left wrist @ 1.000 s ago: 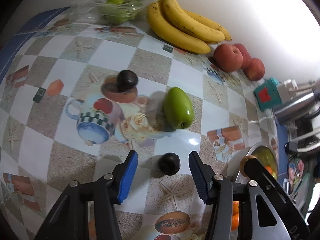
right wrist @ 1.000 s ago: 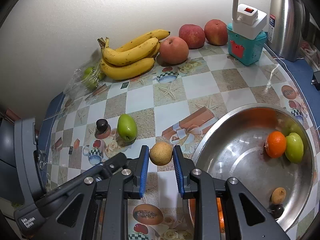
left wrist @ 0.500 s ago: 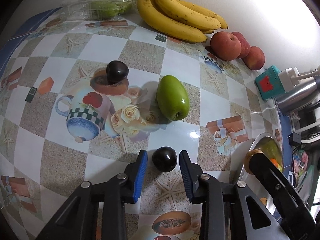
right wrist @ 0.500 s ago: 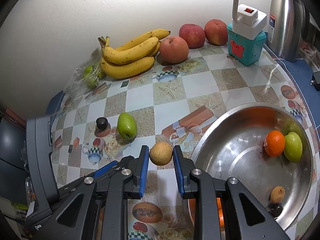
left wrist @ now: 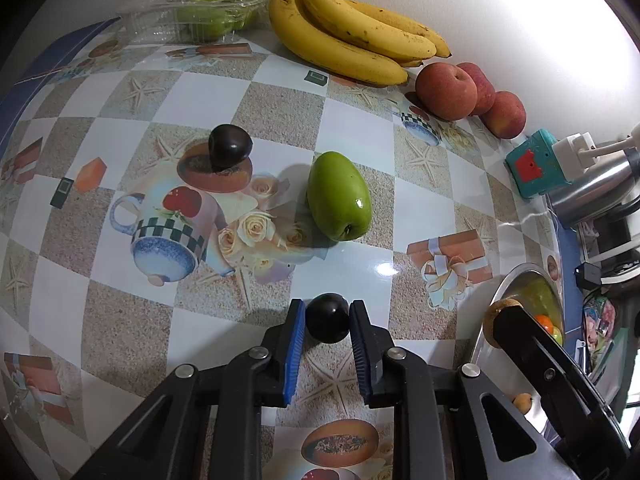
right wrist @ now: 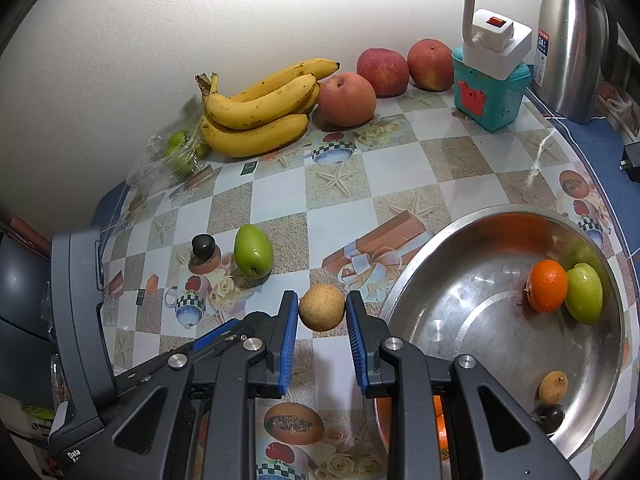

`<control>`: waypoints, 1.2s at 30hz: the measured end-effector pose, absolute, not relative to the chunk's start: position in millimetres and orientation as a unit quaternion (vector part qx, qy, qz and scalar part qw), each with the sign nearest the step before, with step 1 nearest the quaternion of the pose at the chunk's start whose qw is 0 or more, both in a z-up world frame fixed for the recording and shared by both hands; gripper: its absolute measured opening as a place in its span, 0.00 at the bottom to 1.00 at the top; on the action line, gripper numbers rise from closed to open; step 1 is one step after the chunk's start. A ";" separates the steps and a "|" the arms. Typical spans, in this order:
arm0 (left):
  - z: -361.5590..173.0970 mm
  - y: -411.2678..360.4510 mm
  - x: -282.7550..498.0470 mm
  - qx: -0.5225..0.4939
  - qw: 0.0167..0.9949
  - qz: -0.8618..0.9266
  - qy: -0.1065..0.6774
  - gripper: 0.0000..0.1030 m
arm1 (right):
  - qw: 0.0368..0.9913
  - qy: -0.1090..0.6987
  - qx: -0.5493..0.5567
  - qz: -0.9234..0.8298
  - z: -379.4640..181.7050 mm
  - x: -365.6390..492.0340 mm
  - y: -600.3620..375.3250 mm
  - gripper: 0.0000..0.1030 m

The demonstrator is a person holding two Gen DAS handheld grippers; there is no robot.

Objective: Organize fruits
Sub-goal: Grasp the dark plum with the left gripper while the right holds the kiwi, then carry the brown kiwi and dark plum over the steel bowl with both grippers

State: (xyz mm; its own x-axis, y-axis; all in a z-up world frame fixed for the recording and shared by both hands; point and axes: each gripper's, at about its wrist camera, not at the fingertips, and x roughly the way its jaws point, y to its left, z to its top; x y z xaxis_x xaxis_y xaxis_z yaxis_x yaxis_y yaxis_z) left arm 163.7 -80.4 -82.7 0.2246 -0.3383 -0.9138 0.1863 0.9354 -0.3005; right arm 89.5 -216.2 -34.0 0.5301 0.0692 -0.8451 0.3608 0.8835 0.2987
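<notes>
My left gripper (left wrist: 326, 326) is shut on a small dark plum (left wrist: 327, 318) just above the patterned tablecloth. A second dark plum (left wrist: 230, 146) and a green mango (left wrist: 339, 196) lie farther ahead. My right gripper (right wrist: 322, 314) is shut on a round tan fruit (right wrist: 322, 307) and holds it left of the steel bowl (right wrist: 424, 256). The bowl holds an orange (right wrist: 547, 286), a green fruit (right wrist: 584, 294), a small tan fruit (right wrist: 553, 387) and a dark plum (right wrist: 552, 414).
Bananas (right wrist: 256, 108) and three red apples (right wrist: 347, 94) line the wall. A clear bag of green fruit (right wrist: 180, 152) lies at the back left. A teal box with a white plug (right wrist: 490, 80) and a steel kettle (right wrist: 572, 40) stand at the back right.
My left gripper moved forward around the near dark plum and closed on it. My right gripper kept its hold on the tan fruit, almost still.
</notes>
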 end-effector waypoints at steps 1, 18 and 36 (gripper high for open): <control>-82.3 -79.7 163.3 -0.064 0.780 -0.169 0.599 0.24 | 0.845 0.477 0.225 -0.086 -33.9 89.3 -216.3 0.25; -40.3 -71.2 156.7 -0.083 0.795 -0.195 0.568 0.23 | 0.841 0.477 0.228 -0.116 -29.0 81.9 -229.7 0.25; -12.3 -139.0 122.1 -0.025 0.796 -0.266 0.543 0.23 | 0.790 0.484 0.275 -0.257 -40.7 35.0 -304.9 0.25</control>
